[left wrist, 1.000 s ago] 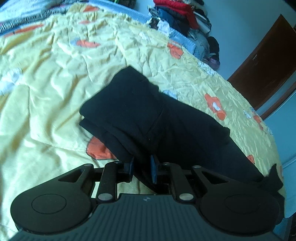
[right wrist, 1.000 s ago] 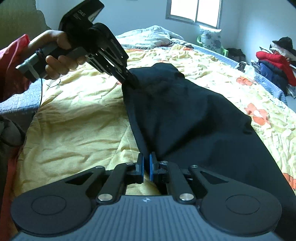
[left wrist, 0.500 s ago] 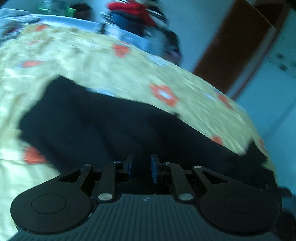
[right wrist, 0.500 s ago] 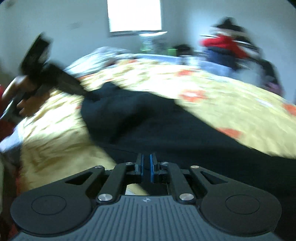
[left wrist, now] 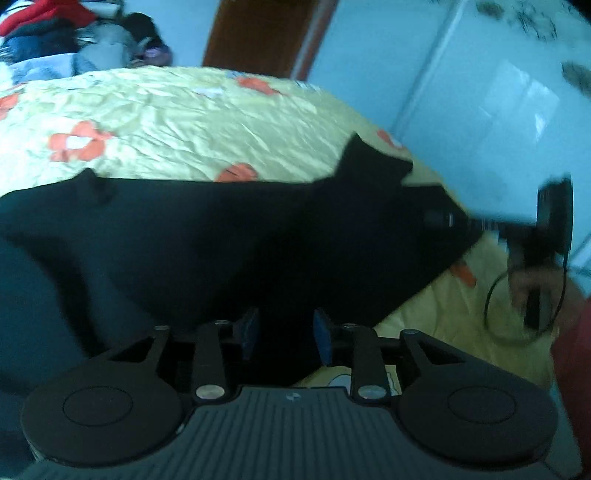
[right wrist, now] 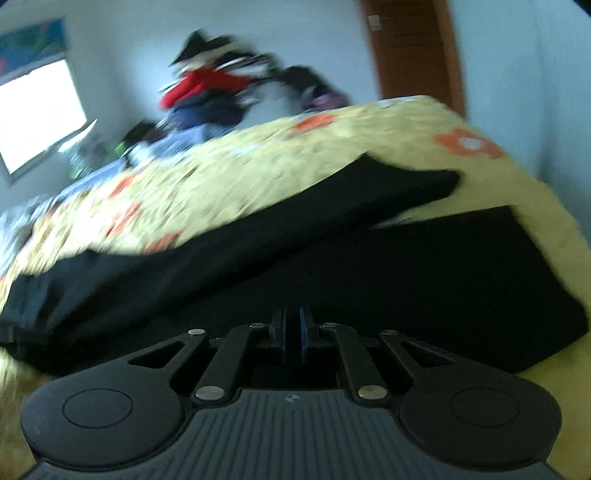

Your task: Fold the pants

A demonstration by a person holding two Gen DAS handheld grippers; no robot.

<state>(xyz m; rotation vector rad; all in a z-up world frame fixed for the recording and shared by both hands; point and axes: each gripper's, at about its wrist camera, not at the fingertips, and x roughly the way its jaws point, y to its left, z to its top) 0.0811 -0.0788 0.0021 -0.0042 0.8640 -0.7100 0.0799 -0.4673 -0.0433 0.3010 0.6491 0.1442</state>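
Between the blue pads of the left claw (left wrist: 284, 338) black cloth fills the gap, but the pads stand clear of it and the jaws are opening, letting the fabric go. The right claw (right wrist: 293, 334) is narrow, nipped on an edge of the same black pants (left wrist: 221, 236); in the left wrist view it shows at the right, carried by the person's hand (left wrist: 532, 284), its tip at the cloth's corner.

Outward, the pants lie in a long dark band across the yellow flowered bedspread (left wrist: 166, 110), one layer over another, two leg ends (right wrist: 424, 184) sticking out at the far side. The first fold looks laid down; I judge a further fold across the length is left, plus smoothing.

A second ago the left claw was pinched on the cloth and the pants hung lifted between both claws. Both hands have since swung round, so the door (left wrist: 258, 33) and clothes pile (right wrist: 221, 92) now sit ahead.
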